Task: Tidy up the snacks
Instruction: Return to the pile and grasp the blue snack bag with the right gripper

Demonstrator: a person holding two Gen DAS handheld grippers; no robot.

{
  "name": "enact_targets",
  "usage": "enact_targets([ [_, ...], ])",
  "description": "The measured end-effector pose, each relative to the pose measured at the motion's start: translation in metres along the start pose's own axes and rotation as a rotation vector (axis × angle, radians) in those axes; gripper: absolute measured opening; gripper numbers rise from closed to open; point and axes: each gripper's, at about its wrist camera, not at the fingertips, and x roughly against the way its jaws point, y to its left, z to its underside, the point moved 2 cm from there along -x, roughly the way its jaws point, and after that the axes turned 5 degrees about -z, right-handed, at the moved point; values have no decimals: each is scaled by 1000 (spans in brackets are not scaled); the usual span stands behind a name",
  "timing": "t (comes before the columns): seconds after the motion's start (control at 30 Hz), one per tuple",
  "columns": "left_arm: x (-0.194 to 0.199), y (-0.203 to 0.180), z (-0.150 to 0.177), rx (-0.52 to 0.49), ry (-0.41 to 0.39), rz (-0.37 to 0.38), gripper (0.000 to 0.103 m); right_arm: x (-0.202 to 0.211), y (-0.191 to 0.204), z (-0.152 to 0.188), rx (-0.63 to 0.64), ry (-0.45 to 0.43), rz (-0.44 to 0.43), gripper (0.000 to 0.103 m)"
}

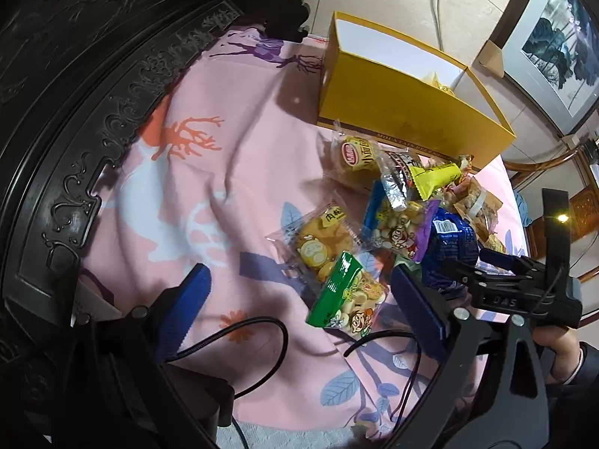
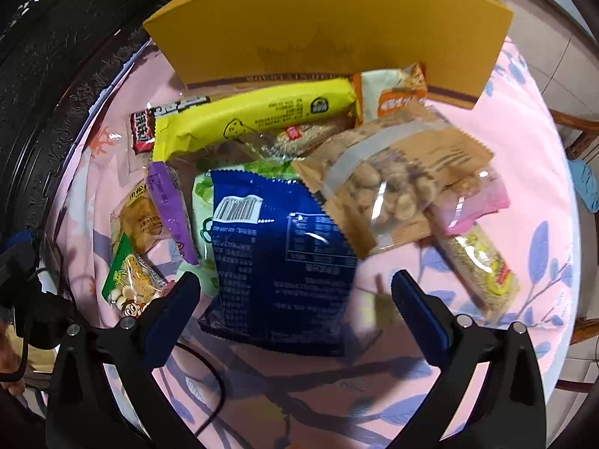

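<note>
The right gripper (image 2: 295, 292) is hovering with its fingers spread wide apart and gripping nothing, and the dark blue snack bag (image 2: 279, 258) is lying straight ahead of it on the pink patterned cloth (image 2: 486, 119), its near bottom edge sitting between the two blue pads. The bag's long axis is running away from the fingers toward the yellow cardboard box (image 2: 329, 33), so I judge that a short push forward would be enough to close on the bag's width. The left gripper (image 1: 299, 299) is also standing open and empty, with the green biscuit packet (image 1: 346, 295) lying between its pads, tilted across them; the right one looks nearer to the blue bag. The right wrist view is showing the far side of the pile: a long yellow bar wrapper (image 2: 258, 116), a brown peanut pouch (image 2: 393, 179) overlapping the blue bag's corner, and a pink packet (image 2: 475, 205). The left wrist view is showing the box's open white interior, with something yellow already inside.
</note>
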Motion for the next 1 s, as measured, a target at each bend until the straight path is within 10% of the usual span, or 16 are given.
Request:
enact_targets([
  [0.17,-1,3,3,6,9,-9,98,-10,0,0,-16,6,40,102],
  [0.3,0,6,5,14,10,-9,98,-18,1,3,-35,28,-14,69],
  [0.5,-2,4,4,15,14,-4,98,-10,2,11,9,20,-25,57],
  [1.0,-22,-25,1,-50,51,24,98,36,-65,76,-21,39,64,55],
])
